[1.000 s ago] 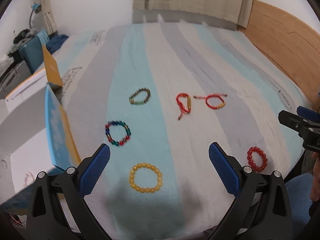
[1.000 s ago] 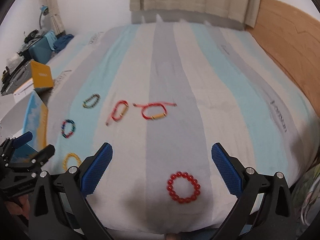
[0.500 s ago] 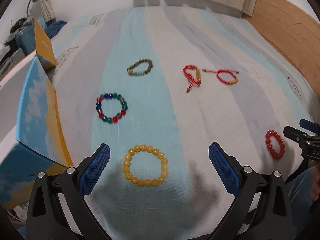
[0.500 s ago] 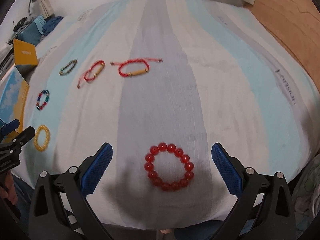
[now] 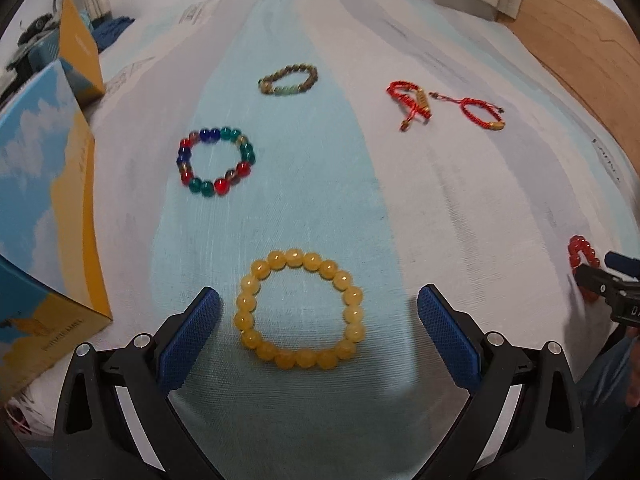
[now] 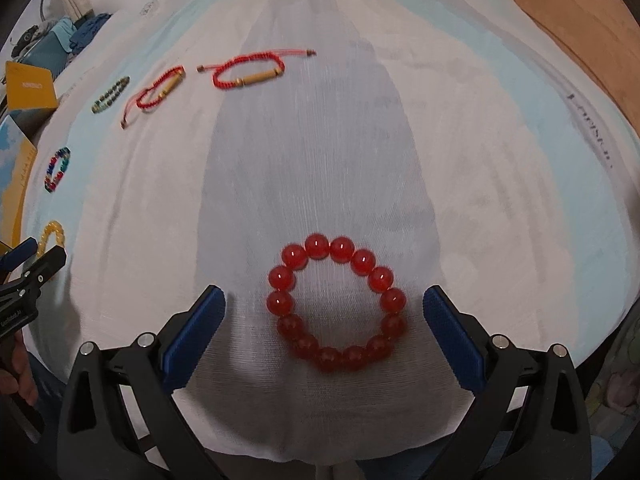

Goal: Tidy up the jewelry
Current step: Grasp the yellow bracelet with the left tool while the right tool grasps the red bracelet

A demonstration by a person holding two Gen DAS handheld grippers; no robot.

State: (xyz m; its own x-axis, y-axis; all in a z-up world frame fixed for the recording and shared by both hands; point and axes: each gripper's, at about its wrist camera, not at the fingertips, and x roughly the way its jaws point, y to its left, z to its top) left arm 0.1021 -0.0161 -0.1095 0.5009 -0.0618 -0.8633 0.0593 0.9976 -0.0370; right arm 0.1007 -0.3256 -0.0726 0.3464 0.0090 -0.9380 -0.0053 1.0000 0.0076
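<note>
On the striped bedsheet (image 5: pixel 360 184) a yellow bead bracelet (image 5: pixel 294 258) lies flat between the fingers of my open left gripper (image 5: pixel 318 298). The blue pads are apart from the beads on both sides. In the right wrist view a red bead bracelet (image 6: pixel 316 246) lies the same way inside my open right gripper (image 6: pixel 323 299), untouched. Farther out lie a multicolour bead bracelet (image 5: pixel 220 187), a brown and green one (image 5: pixel 288 90) and two red cord bracelets (image 5: pixel 416 102) (image 5: pixel 480 118).
A blue and orange box (image 5: pixel 48 208) stands open at the left edge of the bed, close to my left gripper. A wooden panel (image 5: pixel 580 60) runs along the far right. The near edge of the bed is just below both grippers.
Both grippers have come down and forward over the bed. The yellow bracelet now sits between the left fingers and the red one between the right fingers. The bracelets have not moved.
</note>
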